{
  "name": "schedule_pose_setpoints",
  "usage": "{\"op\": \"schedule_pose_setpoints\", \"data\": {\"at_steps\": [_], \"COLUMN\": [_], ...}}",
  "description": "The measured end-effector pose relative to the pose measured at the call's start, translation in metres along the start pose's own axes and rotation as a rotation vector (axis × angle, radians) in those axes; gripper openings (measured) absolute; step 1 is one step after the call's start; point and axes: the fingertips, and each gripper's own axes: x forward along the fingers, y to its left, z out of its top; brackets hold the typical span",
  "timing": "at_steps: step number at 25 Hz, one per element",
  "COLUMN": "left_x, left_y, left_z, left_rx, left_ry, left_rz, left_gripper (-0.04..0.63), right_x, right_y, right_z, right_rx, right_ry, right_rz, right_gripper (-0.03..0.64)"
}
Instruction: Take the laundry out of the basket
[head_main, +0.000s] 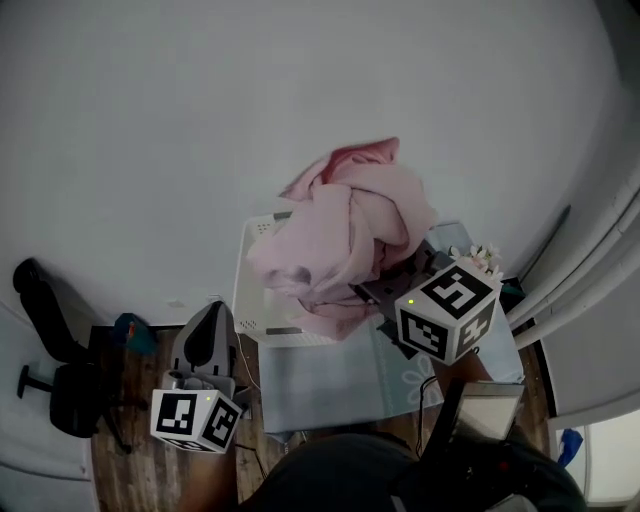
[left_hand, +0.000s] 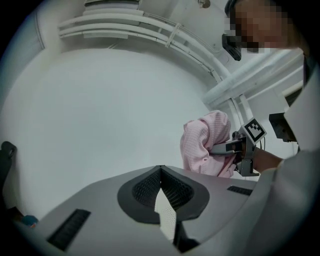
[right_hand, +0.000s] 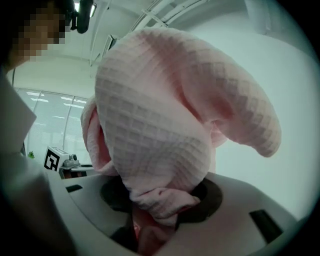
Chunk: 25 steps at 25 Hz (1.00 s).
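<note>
A bunched pink towel (head_main: 350, 225) is clamped in the right tool (head_main: 378, 290) and held over the basket (head_main: 248, 300) — most of it heaped above the jaws — while the left tool (left_hand: 161, 171) is shut and empty beside the basket.

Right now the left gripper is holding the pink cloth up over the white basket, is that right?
No, it is the right gripper that holds the pink cloth up over the white basket; the right gripper view shows its jaws clamped on the fabric. The left gripper is shut on nothing.
</note>
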Motion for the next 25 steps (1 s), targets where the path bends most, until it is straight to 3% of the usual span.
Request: {"op": "schedule_pose_setpoints", "data": {"at_steps": [7, 10, 16, 25], "left_x": [-0.042, -0.031, -0.014, 0.000], "left_y": [-0.038, -0.029, -0.040, -0.039], "left_z": [0.011, 0.014, -0.001, 0.009], "left_rx": [0.031, 0.013, -0.002, 0.012], "left_ry": [-0.019, -0.033, -0.028, -0.035], "left_rz": [-0.091, -0.118, -0.165, -0.207], "left_gripper": [0.009, 0.009, 0.009, 0.009], "right_x": [-0.093, -0.085, -0.095, -0.098], "right_y": [0.034, 0.034, 0.020, 0.020], "right_z": [0.017, 0.025, -0.003, -0.001], "right_rx": [0.012, 0.015, 0.041, 0.054], "right_ry": [-0.069, -0.064, -0.057, -0.060], "right_rz": [-0.124, -0.154, -0.205, -0.237], "right_gripper": [0.212, 0.212, 0.213, 0.213]}}
